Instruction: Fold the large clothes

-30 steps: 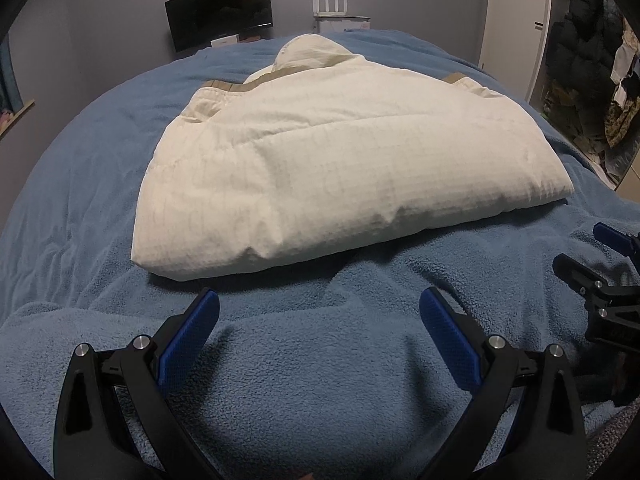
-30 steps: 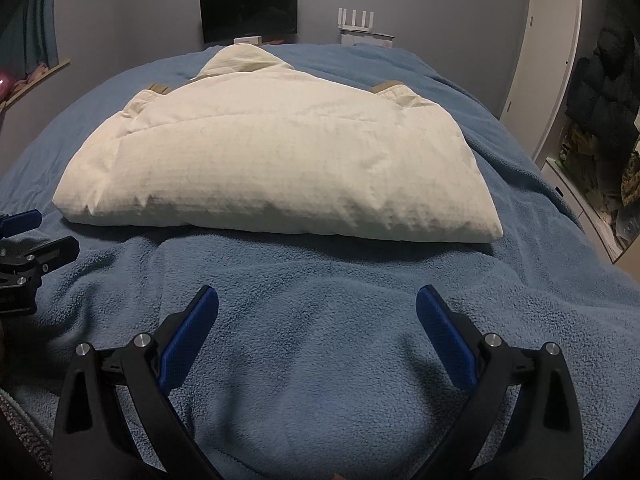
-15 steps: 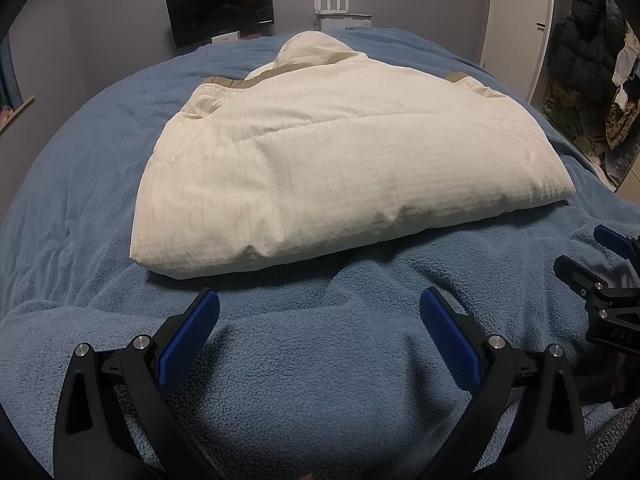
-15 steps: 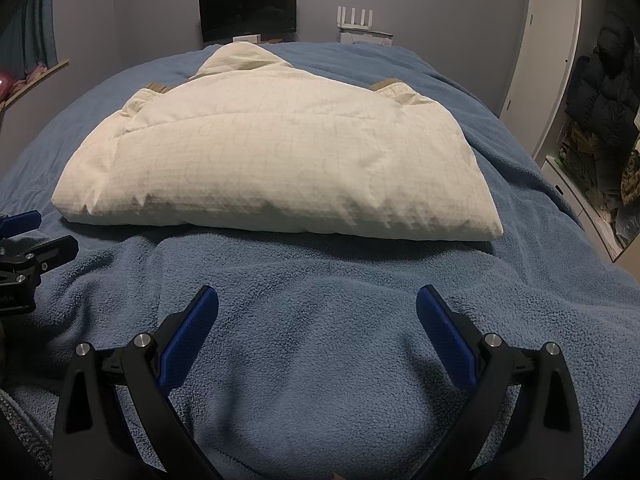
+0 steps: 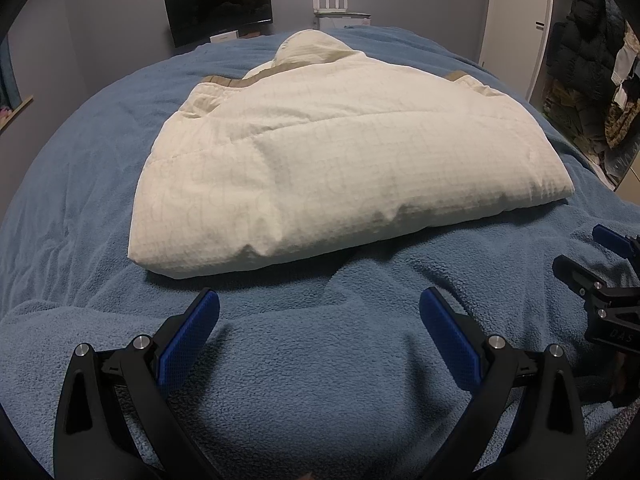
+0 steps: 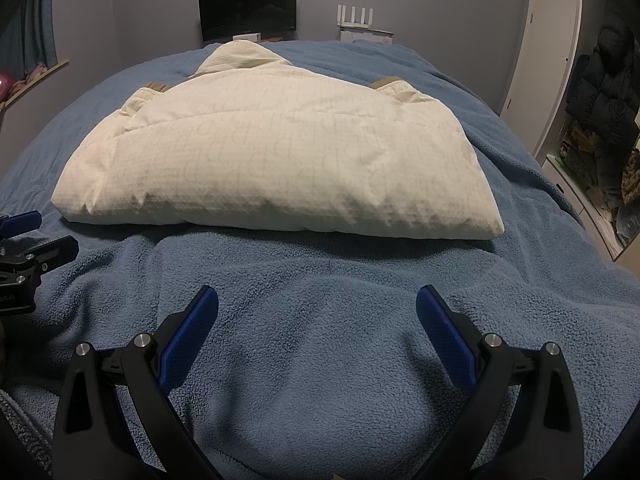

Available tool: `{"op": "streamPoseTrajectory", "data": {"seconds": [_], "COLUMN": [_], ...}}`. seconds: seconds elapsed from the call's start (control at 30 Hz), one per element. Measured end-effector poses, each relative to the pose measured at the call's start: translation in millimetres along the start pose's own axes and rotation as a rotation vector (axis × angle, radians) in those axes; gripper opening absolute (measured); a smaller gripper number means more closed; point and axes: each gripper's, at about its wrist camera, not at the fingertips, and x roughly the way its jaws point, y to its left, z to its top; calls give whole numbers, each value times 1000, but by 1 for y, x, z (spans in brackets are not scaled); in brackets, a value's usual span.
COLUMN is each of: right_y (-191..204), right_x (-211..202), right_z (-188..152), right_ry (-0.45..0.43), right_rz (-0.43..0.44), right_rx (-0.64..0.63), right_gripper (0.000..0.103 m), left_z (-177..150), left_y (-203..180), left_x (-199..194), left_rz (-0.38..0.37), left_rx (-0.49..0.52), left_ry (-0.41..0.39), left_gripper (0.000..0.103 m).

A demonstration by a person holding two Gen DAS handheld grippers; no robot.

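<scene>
A cream padded jacket lies folded into a thick block on the blue fleece blanket, its hood toward the far wall and tan cuffs showing at both far corners. My left gripper hovers open over bare blanket just short of the jacket's near edge, holding nothing. My right gripper is likewise open and empty, in front of the near fold. Each gripper shows at the edge of the other's view: the right gripper and the left gripper.
A dark monitor and a white router stand at the far wall behind the bed. A white wardrobe and hanging dark coats fill the right side. A window ledge runs along the left.
Both grippers stay open; the views have shifted only slightly. The jacket has not moved.
</scene>
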Motion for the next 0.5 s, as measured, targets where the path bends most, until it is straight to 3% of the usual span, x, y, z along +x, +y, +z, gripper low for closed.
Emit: {"op": "streamPoseTrajectory", "data": {"seconds": [0.5], "right_y": [0], "right_x": [1], "right_z": [-1], "right_ry": [6], "right_rz": [1], "right_rx": [2], "right_gripper": [95], "left_z": [0], "left_y": [-3], "left_x": [0], "left_rz": [3], "left_rx": [19], "left_ry": [4], "left_gripper": [96]}}
